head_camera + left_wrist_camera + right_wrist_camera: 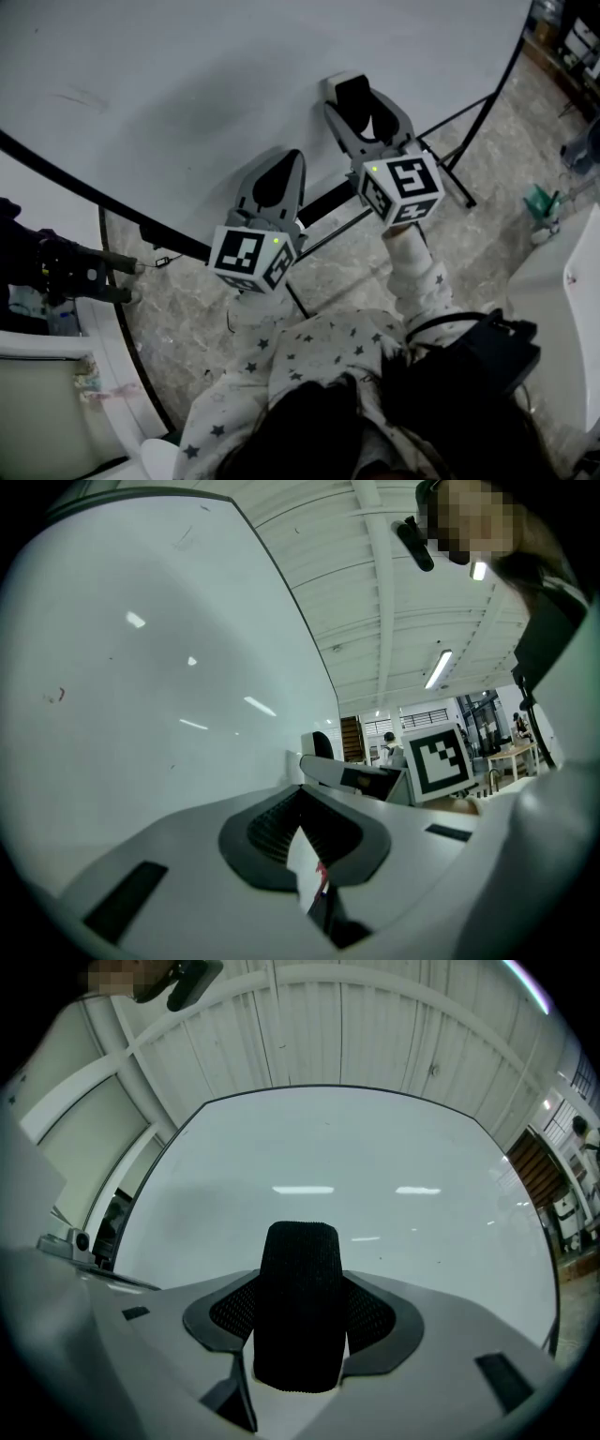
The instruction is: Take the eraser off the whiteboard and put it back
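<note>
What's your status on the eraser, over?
Right gripper shut on eraser, near whiteboard. Left gripper shut, empty. Nothing seen in the way.

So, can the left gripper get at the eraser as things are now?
Probably not. The eraser is clamped in the right gripper, whose jaws cover its sides, close to the whiteboard. The left gripper is beside it, but its own jaws are together.
</note>
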Demonstrator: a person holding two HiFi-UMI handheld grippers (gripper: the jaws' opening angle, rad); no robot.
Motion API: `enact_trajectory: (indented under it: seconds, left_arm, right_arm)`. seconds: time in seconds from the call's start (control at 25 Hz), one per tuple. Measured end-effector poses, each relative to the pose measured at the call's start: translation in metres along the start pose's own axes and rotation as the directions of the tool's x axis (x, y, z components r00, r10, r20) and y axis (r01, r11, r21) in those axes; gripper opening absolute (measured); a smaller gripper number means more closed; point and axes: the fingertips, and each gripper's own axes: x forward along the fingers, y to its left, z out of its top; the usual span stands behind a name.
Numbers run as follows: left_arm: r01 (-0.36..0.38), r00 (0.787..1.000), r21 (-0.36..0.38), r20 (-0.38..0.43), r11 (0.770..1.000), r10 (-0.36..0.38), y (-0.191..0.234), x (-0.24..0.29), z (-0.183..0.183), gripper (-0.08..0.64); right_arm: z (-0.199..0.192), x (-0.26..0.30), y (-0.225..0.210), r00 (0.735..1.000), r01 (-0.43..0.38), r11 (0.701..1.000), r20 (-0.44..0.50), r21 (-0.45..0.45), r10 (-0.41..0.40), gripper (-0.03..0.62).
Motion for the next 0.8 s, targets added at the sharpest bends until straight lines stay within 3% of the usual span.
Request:
enact_trajectory:
  seconds: [0.28, 0.6, 0.8]
  left_arm:
    - [0.048, 0.999, -0.035, 0.016, 0.998, -0.047, -0.019, 0.007, 0.003, 0.002]
    - [0.15, 0.988, -0.075, -0.017, 0.986, -0.151, -0.063, 0.019, -0.001, 0.002]
    - [0.174, 0.984, -0.088, -0.026, 0.981, -0.177, -0.071, 0.018, -0.002, 0.002]
  right_arm:
    - [0.005, -0.033, -0.007, 1.0, 0.009, 1.0, -0.026, 0.026, -0.008, 0.258]
    - [0.023, -0.07, -0.006, 0.999, 0.017, 1.0, -0.041, 0.013, -0.017, 0.258]
    - [0.024, -0.08, -0.004, 0.998, 0.029, 1.0, -0.05, 0.008, -0.028, 0.258]
